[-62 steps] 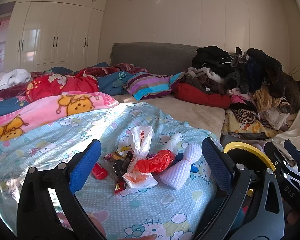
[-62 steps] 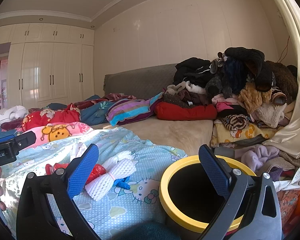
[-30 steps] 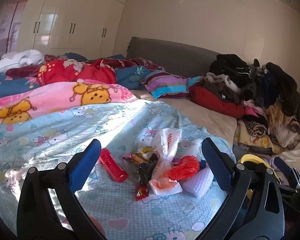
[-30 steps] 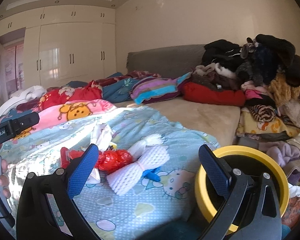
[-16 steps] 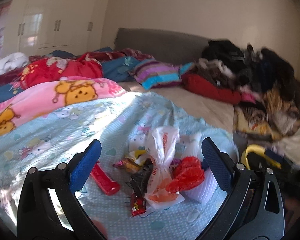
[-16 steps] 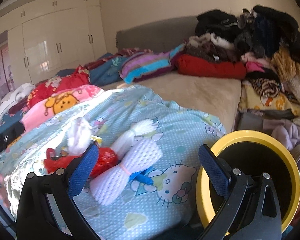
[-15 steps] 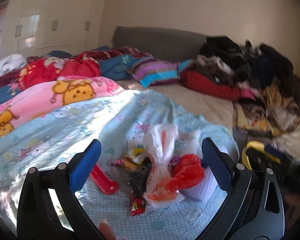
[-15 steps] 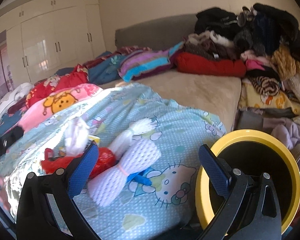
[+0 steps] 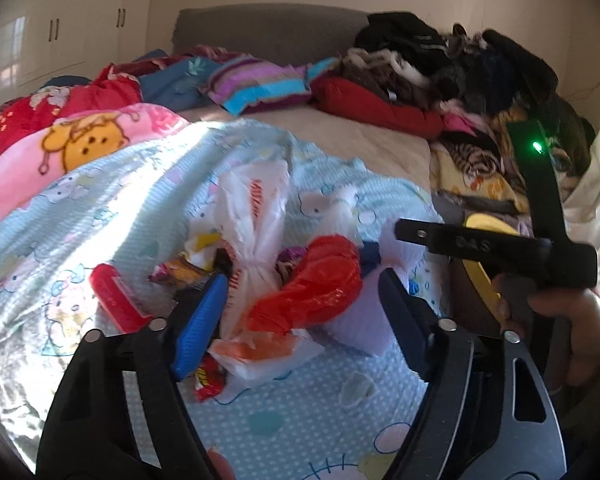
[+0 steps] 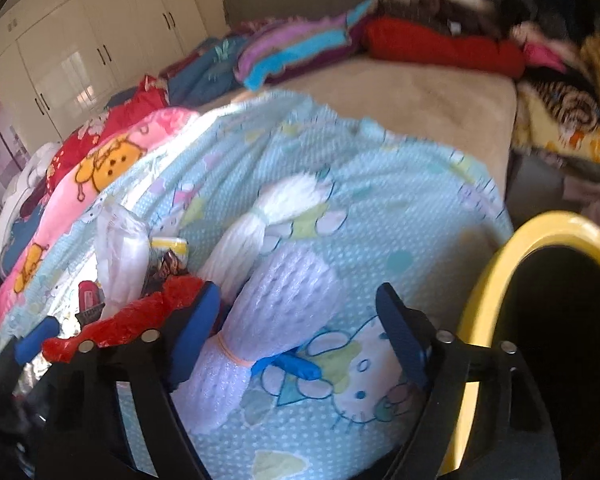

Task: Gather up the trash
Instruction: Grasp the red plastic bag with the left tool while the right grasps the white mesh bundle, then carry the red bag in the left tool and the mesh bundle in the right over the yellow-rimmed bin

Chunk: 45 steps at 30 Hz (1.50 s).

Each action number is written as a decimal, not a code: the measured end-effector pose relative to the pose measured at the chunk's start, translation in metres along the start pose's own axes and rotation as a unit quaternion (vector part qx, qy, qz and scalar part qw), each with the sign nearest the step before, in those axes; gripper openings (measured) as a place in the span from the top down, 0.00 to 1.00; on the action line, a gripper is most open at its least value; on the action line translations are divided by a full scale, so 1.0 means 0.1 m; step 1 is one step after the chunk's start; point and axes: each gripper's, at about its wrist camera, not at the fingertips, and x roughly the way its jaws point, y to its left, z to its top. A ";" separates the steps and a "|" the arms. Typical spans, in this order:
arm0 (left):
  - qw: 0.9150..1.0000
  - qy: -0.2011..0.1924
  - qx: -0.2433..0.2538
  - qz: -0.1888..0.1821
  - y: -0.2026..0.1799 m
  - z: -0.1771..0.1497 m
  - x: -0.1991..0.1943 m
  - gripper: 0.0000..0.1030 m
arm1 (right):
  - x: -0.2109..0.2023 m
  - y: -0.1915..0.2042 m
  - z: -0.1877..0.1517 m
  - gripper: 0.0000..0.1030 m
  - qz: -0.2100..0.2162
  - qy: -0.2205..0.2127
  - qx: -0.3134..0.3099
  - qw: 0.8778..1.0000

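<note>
A heap of trash lies on the light blue Hello Kitty blanket (image 9: 100, 208): a tied white plastic bag (image 9: 256, 216), a red plastic bag (image 9: 316, 292), a white foam net bundle (image 10: 276, 312), a red tube (image 9: 116, 300) and small snack wrappers (image 9: 180, 272). My left gripper (image 9: 300, 308) is open, its jaws either side of the white and red bags. My right gripper (image 10: 300, 328) is open, its jaws around the foam net, with a blue scrap (image 10: 288, 364) below. The yellow-rimmed black bin (image 10: 540, 280) stands at the bed's right edge.
A pile of clothes and plush things (image 9: 460, 72) fills the bed's far right. Folded quilts (image 9: 80, 136) and a striped pillow (image 9: 260, 84) lie at the back left. White wardrobes (image 10: 92, 56) line the far wall. A grey headboard (image 9: 268, 32) stands behind.
Both grippers have moved forward and down onto the trash heap. The left now frames the bags, the right now frames the foam net. The right gripper's body has come into the left view.
</note>
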 end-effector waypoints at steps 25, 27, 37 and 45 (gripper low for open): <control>0.995 -0.053 -0.021 -0.079 -0.14 0.22 -0.51 0.96 | -0.97 -0.11 -0.15 0.83 0.060 -0.107 0.000 0.992; 0.995 -0.055 -0.022 -0.081 -0.16 0.23 -0.53 0.96 | -1.06 -0.15 -0.15 0.83 0.048 -0.120 -0.005 0.992; 0.993 -0.046 -0.012 -0.113 -0.42 0.30 -0.52 0.96 | -1.37 -0.44 -0.20 0.83 0.008 -0.147 0.004 0.989; 0.991 -0.042 0.010 -0.129 -0.67 0.36 -0.51 0.96 | -1.54 -0.70 -0.26 0.83 -0.024 -0.159 0.023 0.987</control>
